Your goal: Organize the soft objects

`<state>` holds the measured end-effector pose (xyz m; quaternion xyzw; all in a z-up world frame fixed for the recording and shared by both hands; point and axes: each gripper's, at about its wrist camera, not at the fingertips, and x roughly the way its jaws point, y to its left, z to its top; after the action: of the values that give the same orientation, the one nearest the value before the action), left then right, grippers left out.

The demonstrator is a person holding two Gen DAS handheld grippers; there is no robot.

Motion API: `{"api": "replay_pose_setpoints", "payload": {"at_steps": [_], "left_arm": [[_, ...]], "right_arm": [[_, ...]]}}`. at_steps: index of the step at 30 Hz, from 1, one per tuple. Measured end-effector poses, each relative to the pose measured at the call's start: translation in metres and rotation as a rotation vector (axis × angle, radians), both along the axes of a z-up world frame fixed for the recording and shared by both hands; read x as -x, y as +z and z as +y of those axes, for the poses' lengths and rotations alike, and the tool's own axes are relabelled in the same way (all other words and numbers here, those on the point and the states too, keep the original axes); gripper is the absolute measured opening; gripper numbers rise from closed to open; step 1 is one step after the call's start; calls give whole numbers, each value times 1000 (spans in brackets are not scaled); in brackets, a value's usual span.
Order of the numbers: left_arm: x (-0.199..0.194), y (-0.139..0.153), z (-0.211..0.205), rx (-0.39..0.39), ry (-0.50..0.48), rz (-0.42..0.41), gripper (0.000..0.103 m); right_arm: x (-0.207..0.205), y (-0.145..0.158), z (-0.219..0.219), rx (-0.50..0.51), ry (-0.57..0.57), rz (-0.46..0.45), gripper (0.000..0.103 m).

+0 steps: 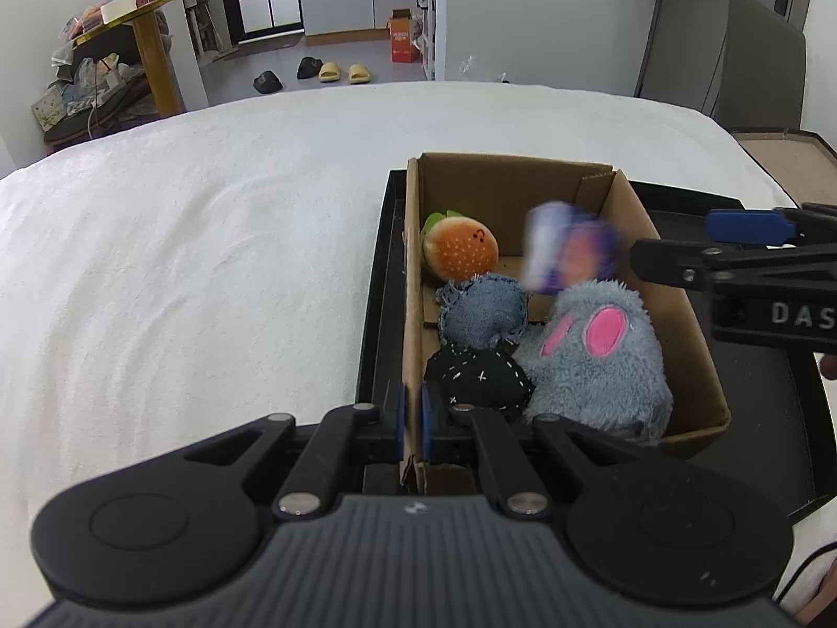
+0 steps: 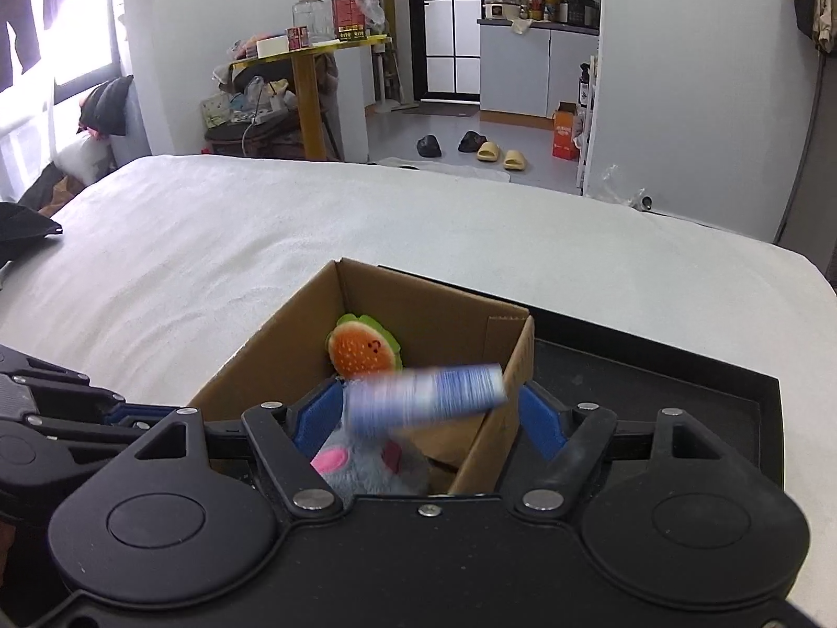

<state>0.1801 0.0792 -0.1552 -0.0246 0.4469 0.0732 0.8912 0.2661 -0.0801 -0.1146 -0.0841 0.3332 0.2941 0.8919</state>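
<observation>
Over the cardboard box point(image 2: 502, 434) on the bed, we are spreading our right claw point(image 2: 431, 413), so the blurred blue-and-white toy point(image 2: 426, 400) is dropping beside the grey plush point(image 1: 601, 356); our left claw point(image 1: 413, 418) is pinching the box wall, steadying it.

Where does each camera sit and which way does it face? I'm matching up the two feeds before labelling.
Left wrist: on the left gripper, shut on the cardboard box near wall, looking down into it; the right gripper enters from the right.
Right wrist: on the right gripper, open over the box, facing the kitchen; the left gripper shows at left.
Shared: burger plush, grey plush, blurred blue-white item, black tray.
</observation>
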Motion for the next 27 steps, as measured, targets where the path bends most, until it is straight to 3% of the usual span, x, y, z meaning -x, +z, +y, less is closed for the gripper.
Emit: {"api": "replay_pose_setpoints", "payload": {"at_steps": [14,17,19,27], "left_arm": [[2,11,8,67,-9,28,13],[4,22,8,71,-22,19,22],[6,30,8,69,-24,9,34],[19,61,2,76,-21,-24,48]], "right_arm": [[23,3,-29,-67,-195,131,73],[28,9,-31,-74,-233,146,73],[32,14,-34,-90,-258,155,73],[51,35,-48,-140,-327,169,81]]}}
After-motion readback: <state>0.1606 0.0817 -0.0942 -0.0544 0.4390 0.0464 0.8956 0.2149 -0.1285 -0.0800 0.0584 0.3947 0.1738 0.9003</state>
